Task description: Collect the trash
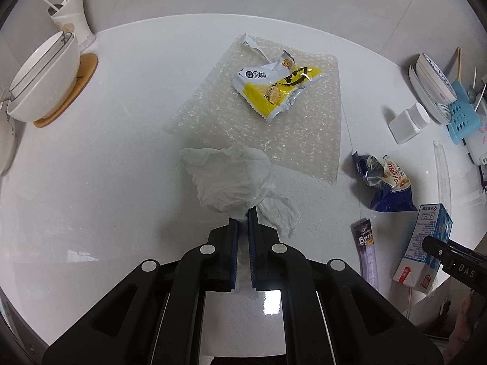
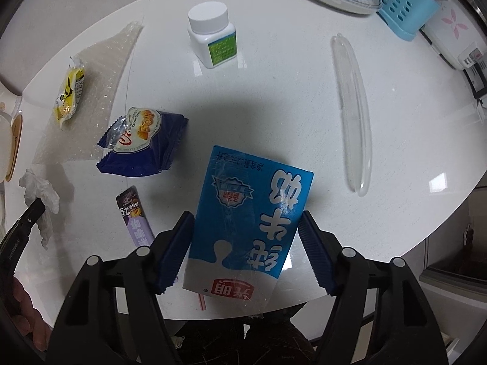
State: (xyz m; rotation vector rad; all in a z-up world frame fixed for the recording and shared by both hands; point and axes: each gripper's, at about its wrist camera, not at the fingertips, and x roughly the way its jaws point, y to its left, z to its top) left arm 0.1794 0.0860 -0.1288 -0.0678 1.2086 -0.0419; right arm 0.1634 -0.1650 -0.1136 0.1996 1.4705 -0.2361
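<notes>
White table (image 2: 274, 97), milk carton (image 2: 249, 213) base cut off behind right gripper (image 2: 246, 231) jaws.

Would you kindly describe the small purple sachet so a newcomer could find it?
Start at the blue milk carton near the white table's front edge. The purple sachet lies just beside it, below the dark blue wrapper: the only narrow stick-shaped packet.

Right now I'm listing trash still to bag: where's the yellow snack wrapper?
The yellow snack wrapper lies on the bubble wrap sheet toward the table's far side in the left wrist view, beyond the crumpled tissue.
</notes>
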